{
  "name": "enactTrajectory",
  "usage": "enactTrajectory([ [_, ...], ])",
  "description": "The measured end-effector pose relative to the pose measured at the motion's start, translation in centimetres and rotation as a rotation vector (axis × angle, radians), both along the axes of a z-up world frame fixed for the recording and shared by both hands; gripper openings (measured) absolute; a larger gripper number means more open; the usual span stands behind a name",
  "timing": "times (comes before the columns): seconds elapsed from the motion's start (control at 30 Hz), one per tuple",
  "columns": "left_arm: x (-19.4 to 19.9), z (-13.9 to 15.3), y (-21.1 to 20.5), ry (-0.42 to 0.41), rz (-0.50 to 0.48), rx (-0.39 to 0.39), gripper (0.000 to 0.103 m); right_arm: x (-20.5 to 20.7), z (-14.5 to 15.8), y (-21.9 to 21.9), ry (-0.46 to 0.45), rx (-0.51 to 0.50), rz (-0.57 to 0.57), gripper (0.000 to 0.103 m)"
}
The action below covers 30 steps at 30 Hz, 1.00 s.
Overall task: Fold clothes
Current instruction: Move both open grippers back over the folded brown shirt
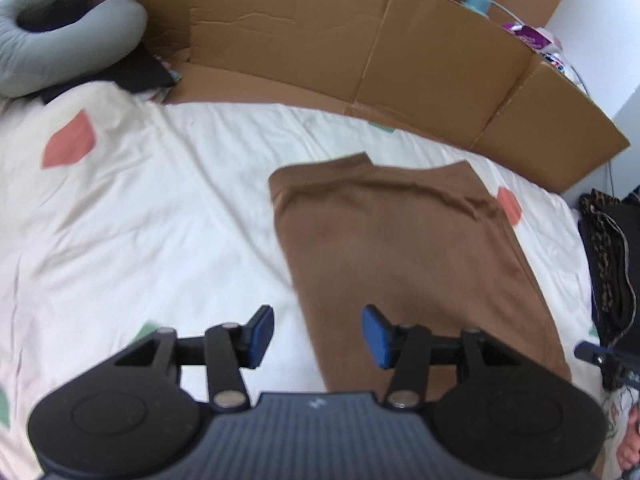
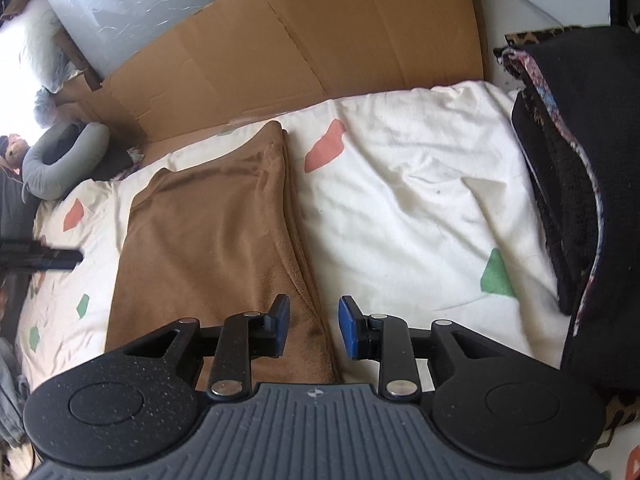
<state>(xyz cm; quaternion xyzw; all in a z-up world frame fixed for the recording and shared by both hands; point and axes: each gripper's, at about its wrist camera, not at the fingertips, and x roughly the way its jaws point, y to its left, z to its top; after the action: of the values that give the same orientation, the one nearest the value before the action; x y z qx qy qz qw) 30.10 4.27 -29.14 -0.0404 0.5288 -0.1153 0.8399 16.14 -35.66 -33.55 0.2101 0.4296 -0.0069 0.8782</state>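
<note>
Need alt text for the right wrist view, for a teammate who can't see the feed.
A brown garment, folded into a long panel, lies flat on a white bedsheet with coloured patches. The right gripper is open, nothing pinched, over the garment's near right edge. Flattened cardboard stands behind the bed; a dark clothes pile sits at right.

Two downward wrist views, shared bedspread.

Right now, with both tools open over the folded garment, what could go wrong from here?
1. The right tool straddles the brown fleece garment's layered edge; closing might pinch only some layers and undo the fold.
2. The left tool hangs empty at the garment's other edge, over the loose white patterned bedsheet; a low grasp could snag sheet too.
</note>
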Motion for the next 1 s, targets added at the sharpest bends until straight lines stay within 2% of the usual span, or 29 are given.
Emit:
enactTrajectory([
  [0.13,-2.4,0.7,0.0,-0.017,-0.012,-0.001,0.055,-0.1,-0.4,0.6,0.013,-0.005,0.022,0.034],
  [0.27,-4.7,-0.5,-0.8,-0.058,-0.051,-0.011,0.056,-0.1,-0.5,1.1,0.02,-0.002,0.026,0.037],
  [0.33,-5.6,-1.8,-1.5,-0.053,-0.061,-0.006,0.056,0.1,-0.7,1.4,0.031,-0.008,0.031,0.037],
  [0.43,-6.4,-3.4,-2.1,-0.019,-0.048,-0.045,0.056,0.2,-0.5,1.8,0.046,-0.037,0.048,0.037],
  [0.6,-7.0,-4.7,-3.1,0.004,-0.047,-0.061,0.056,0.1,0.0,1.9,0.033,-0.062,0.07,0.041],
  [0.73,-7.4,-6.1,-3.1,0.045,-0.028,-0.064,0.053,0.1,-1.1,1.4,0.049,-0.034,0.019,0.042],
  [0.93,-8.6,-8.0,-2.7,0.112,-0.017,-0.058,0.052,0.3,-2.4,1.4,0.072,-0.07,0.053,0.042],
  [1.0,-9.1,-8.4,-2.4,0.125,-0.013,-0.058,0.046,0.3,-2.7,1.0,0.078,-0.065,0.047,0.042],
])
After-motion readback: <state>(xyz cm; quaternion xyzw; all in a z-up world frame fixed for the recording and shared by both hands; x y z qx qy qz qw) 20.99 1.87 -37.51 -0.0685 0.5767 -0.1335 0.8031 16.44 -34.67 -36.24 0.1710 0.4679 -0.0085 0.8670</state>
